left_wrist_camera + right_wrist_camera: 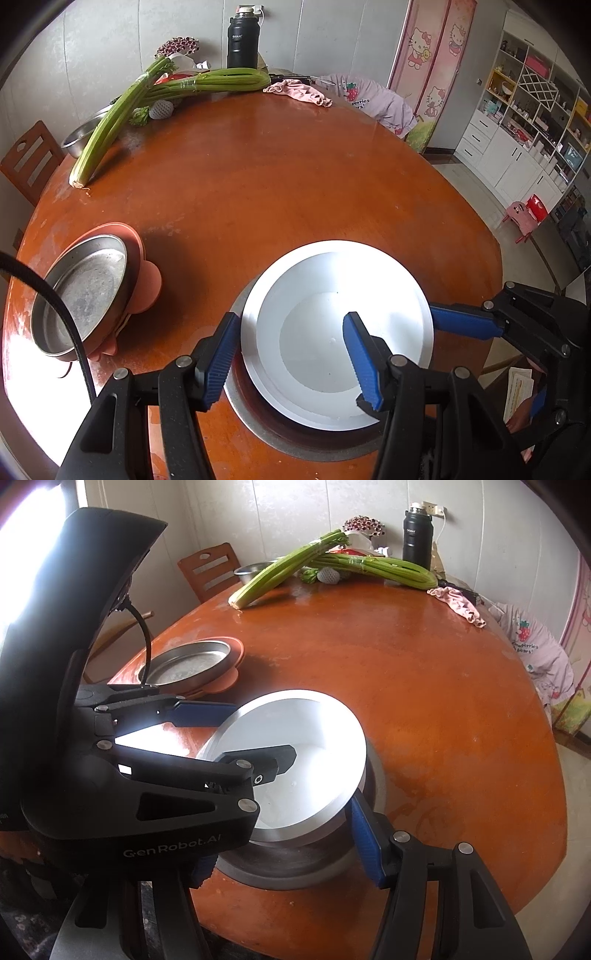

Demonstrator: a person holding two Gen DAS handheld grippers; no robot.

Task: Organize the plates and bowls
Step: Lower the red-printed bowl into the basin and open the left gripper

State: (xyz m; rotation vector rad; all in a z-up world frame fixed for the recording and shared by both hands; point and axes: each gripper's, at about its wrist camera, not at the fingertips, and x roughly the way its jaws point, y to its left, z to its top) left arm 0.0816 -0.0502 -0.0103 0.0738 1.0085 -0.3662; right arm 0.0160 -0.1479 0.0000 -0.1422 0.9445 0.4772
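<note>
In the left wrist view, the left claw (291, 360) fills the lower middle of the frame, half spread. Its two blue fingers straddle the left rim of a white plate (332, 295), one outside the rim and one over the plate's well. Whether the pads actually press on the rim I cannot tell. The white plate sits tilted in a shallow metal dish (236, 406) on the orange tabletop (295, 166). At the right edge the right claw (484, 363) reaches in, one blue finger against the plate's right rim. At lower left, a steel pan (81, 291) rests nested on a pink plastic plate (147, 273).

In the right wrist view, the right claw (284, 840) stands at the bottom centre, also half spread, with one blue finger at the plate's near rim and the other hidden behind the left gripper's body. Here too the grip cannot be confirmed. The white plate (314, 731) is clearly tipped, its far edge raised above the metal dish (288, 867). The steel pan (188, 661) on the pink plate (236, 653) lies at middle left. Celery (280, 572) and a black flask (417, 535) sit at the far upper part of the tabletop (443, 701).

Judging by this, one stack is already made. The white plate and its dish look mid-handling, and joining them to that pile remains.
</note>
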